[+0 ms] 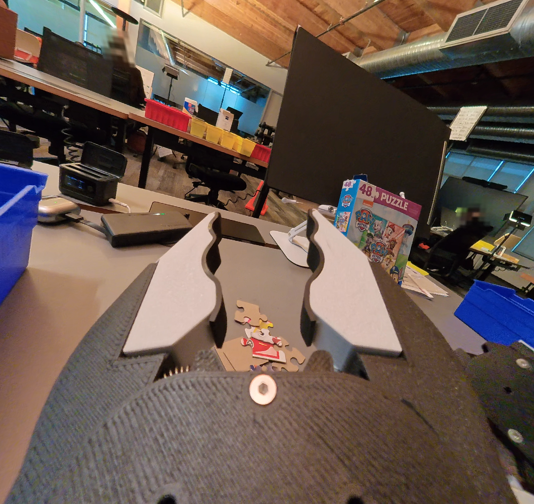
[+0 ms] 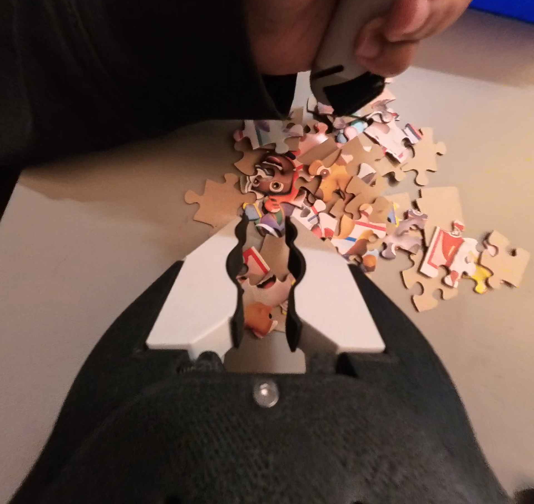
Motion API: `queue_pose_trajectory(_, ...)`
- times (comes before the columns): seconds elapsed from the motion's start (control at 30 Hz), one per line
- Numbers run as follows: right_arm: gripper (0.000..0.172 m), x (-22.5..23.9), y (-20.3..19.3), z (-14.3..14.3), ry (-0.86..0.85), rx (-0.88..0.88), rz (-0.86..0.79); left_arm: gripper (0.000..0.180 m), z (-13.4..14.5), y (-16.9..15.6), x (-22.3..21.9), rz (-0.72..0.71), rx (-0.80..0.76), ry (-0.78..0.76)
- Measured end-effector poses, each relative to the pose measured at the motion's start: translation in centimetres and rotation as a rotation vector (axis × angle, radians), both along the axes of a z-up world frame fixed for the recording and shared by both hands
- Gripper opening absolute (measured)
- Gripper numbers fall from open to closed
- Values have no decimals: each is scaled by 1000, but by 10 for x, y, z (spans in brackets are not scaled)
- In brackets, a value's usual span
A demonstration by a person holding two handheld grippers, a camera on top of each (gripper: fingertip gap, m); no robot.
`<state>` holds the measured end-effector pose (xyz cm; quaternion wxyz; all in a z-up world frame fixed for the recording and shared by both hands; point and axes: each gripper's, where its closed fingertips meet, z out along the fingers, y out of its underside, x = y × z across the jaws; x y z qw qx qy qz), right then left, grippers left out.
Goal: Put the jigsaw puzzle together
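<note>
My right gripper point(image 2: 266, 220) hangs over a heap of loose puzzle pieces point(image 2: 346, 187) on the pale table point(image 2: 86, 259). Its jaws have narrowed on a purple and green puzzle piece point(image 2: 271, 215) at the near edge of the heap, and both pads touch it. My left gripper point(image 1: 263, 215) is wide open and empty, raised and pointing across the table. A few puzzle pieces point(image 1: 260, 342) lie on a dark mat below its fingers. In the right wrist view a hand point(image 2: 404, 13) holds the left gripper's handle point(image 2: 341, 80) beyond the heap.
A puzzle box point(image 1: 381, 221) stands at the right. Blue bins sit at the far left point(image 1: 17, 224) and right point(image 1: 497, 314). A black device point(image 1: 144, 227), a charger case point(image 1: 89, 178) and a white stand point(image 1: 291, 241) lie ahead. A dark sleeve point(image 2: 115, 57) fills the upper left. Some 20 cm of space lies between my two pairs of fingers. It is some 25 cm from my left tips to the black device point(image 1: 144, 227).
</note>
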<state>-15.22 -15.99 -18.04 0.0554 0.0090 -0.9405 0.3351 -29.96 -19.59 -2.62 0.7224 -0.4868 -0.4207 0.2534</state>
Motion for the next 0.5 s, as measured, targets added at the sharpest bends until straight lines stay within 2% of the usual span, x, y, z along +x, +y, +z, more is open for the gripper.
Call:
queue_pose_trajectory(0.1,2,-1,1,-3,-2,38,23,58,2,-2,0,1,10,3)
queue_pose_trajectory(0.13,0,-2,0,1,-5,21,24,58,2,-3,0,2,10,3)
queue_pose_trajectory(0.43,0,-37,-9,62,-43,-230,-98,57,7,-17,-1,11,69,7)
queue_pose_trajectory(0.5,0,-53,-17,73,-26,-275,-134,54,15,-18,4,16,68,47)
